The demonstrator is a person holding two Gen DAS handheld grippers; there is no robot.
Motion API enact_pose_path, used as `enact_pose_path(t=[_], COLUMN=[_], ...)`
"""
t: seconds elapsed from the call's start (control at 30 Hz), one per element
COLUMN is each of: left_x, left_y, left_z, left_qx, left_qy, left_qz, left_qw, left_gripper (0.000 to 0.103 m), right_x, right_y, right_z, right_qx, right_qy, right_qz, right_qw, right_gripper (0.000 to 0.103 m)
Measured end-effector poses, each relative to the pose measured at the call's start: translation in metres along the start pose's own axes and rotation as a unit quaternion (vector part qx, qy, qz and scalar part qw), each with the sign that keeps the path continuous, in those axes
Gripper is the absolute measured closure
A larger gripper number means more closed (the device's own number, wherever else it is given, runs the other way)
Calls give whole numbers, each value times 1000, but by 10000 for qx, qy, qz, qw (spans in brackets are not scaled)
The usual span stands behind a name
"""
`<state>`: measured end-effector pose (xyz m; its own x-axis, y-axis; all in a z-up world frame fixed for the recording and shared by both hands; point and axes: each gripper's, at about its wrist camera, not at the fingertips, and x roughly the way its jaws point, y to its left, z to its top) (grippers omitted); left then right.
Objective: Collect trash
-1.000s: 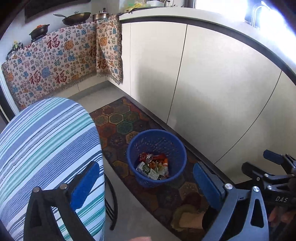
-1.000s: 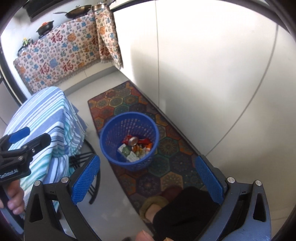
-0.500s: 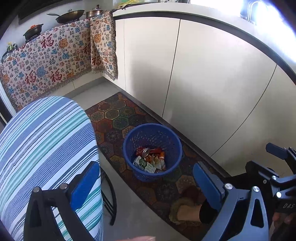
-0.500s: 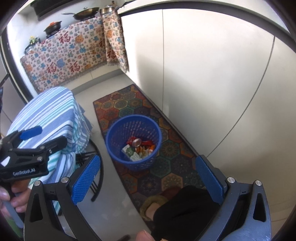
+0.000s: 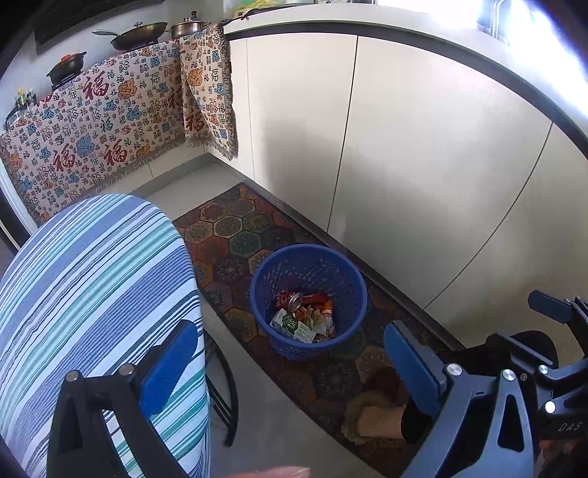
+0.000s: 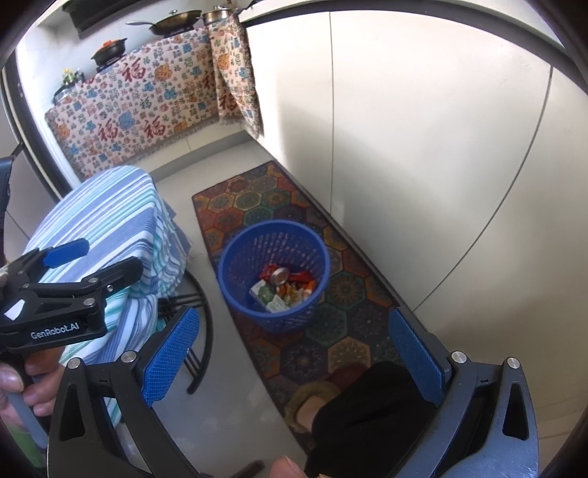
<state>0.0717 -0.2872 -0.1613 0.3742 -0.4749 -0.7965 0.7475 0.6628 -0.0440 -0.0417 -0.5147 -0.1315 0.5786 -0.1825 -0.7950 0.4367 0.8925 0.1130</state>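
A blue basket (image 5: 308, 299) holding a crushed can (image 5: 292, 299) and wrappers (image 5: 312, 320) stands on a patterned rug (image 5: 235, 235) beside cream cabinets (image 5: 404, 165), the left gripper (image 5: 290, 371) spread wide above

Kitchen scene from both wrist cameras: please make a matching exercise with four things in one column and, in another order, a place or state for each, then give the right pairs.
Things:
1. blue basket
2. red can
3. frying pan
4. left gripper

Places or states:
A. on the counter above the patterned cloth
B. open and empty
C. standing on the hexagon rug
D. lying among wrappers inside the basket

Pairs: 1-C, 2-D, 3-A, 4-B
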Motion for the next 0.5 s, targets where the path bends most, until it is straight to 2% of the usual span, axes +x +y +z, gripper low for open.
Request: enact_pose_path(t=[0.5], left_x=[-1], left_y=[1], left_z=[-1], left_qx=[-1], left_qy=[25], left_qz=[21], left_qw=[10000], left_gripper=[0], right_x=[3], right_y=[2], right_z=[0], right_qx=[-22], right_qy=[51], right_qz=[21], right_qw=[10000], right_gripper=[0])
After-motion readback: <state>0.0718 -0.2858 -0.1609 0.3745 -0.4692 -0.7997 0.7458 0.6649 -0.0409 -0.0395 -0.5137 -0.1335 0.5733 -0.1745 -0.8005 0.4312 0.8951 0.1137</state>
